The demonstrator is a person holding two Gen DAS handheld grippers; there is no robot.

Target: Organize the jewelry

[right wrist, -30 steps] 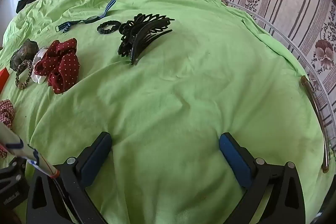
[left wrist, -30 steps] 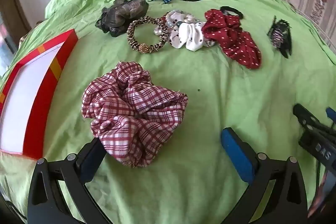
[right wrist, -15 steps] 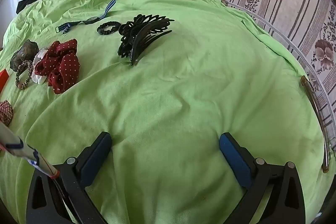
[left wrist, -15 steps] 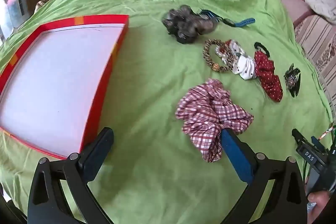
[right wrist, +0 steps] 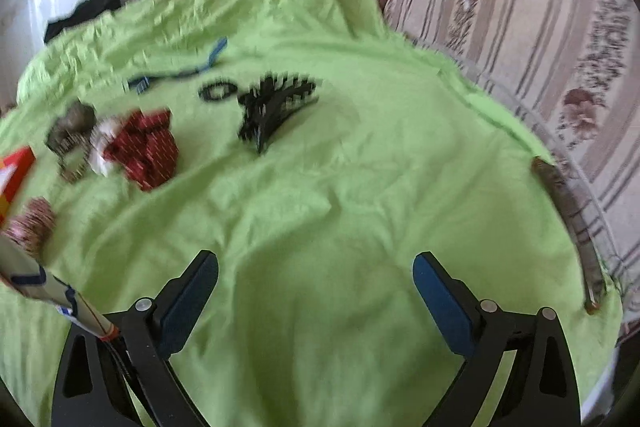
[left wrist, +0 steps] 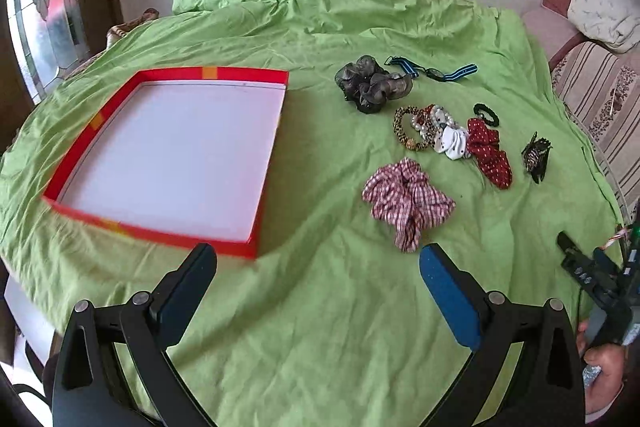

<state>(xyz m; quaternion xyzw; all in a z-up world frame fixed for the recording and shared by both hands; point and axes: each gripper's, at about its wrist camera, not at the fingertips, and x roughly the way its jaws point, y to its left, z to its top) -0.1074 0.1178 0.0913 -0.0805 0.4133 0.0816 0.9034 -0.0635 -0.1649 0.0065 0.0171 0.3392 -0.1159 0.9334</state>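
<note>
Left gripper point(left wrist: 318, 263) is spread wide with nothing in it, hovering over the near part of the green sheet point(left wrist: 320, 307). From its camera, the red box lid point(left wrist: 70, 163) with a white inside sits toward the sheet's left edge. To its right is the accessory pile: plaid scrunchie point(left wrist: 406, 201) nearest, then the leopard hair tie point(left wrist: 410, 133), white dotted scrunchie point(left wrist: 452, 143), red polka-dot scrunchie point(left wrist: 490, 155) and black claw clip point(left wrist: 536, 155) in a rough row, with a grey scrunchie point(left wrist: 370, 85) and striped strap point(left wrist: 432, 69) farther back.

Right gripper point(right wrist: 316, 267) also has its fingers apart and empty, over bare sheet. Its view is blurry, but the claw clip point(right wrist: 276, 107) lies ahead, and a small black hair tie point(right wrist: 216, 91) is just left of it.
</note>
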